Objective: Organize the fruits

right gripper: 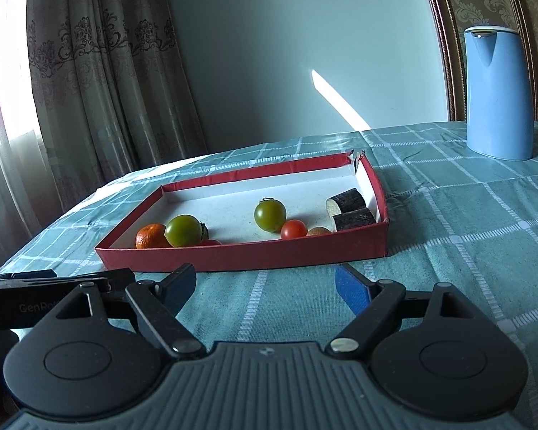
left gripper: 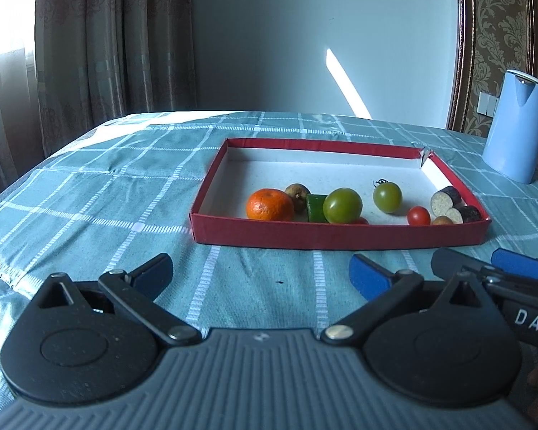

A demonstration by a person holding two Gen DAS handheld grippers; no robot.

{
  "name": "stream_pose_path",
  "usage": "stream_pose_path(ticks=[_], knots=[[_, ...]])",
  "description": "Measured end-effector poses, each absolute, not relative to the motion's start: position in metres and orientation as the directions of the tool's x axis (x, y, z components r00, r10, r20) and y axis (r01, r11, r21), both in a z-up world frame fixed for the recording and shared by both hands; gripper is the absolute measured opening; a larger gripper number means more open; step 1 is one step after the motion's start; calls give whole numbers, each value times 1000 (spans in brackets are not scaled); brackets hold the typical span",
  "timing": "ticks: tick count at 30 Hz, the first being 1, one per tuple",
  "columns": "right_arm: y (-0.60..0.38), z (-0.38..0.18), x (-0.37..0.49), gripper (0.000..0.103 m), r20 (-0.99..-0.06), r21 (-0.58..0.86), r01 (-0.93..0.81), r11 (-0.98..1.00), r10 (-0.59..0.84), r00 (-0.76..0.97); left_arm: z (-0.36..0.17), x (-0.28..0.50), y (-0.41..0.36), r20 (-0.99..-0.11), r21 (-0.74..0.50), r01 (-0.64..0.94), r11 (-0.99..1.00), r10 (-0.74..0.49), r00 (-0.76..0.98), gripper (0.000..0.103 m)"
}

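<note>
- All fruit in view lies inside the red tray (left gripper: 337, 238): orange (left gripper: 269, 204), green tomatoes (left gripper: 342, 205), red tomato (left gripper: 418, 215).
- Left gripper (left gripper: 260, 274) and right gripper (right gripper: 265, 285) sit before the tray, jaws spread, empty.
- This fits finished gathering or sorting ahead.

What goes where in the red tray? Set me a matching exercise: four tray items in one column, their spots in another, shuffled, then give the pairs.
Items
1. round orange mandarin
2. small red cherry tomato
3. dark-skinned cut eggplant pieces
4. green tomato with a stem

Places in the shallow red cardboard tray, as the left wrist view shows them
A. at the right end, by the side wall
B. leftmost of the produce
C. alone toward the middle, apart from the others
D. near the front wall, just left of the cut pieces

Pairs: 1-B, 2-D, 3-A, 4-C
</note>
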State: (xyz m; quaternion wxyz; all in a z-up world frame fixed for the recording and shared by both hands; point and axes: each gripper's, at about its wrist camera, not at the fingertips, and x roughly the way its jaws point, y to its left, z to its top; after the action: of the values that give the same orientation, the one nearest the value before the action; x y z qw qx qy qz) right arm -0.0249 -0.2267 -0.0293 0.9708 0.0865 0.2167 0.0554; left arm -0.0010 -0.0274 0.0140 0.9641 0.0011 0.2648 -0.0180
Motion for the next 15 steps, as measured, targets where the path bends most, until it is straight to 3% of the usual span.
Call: stream_pose_path(ticks=[15], knots=[[-224, -30, -25, 85, -417, 171, -59, 984, 127, 900, 6, -2, -29, -513, 11, 46, 999, -33, 858, 103]])
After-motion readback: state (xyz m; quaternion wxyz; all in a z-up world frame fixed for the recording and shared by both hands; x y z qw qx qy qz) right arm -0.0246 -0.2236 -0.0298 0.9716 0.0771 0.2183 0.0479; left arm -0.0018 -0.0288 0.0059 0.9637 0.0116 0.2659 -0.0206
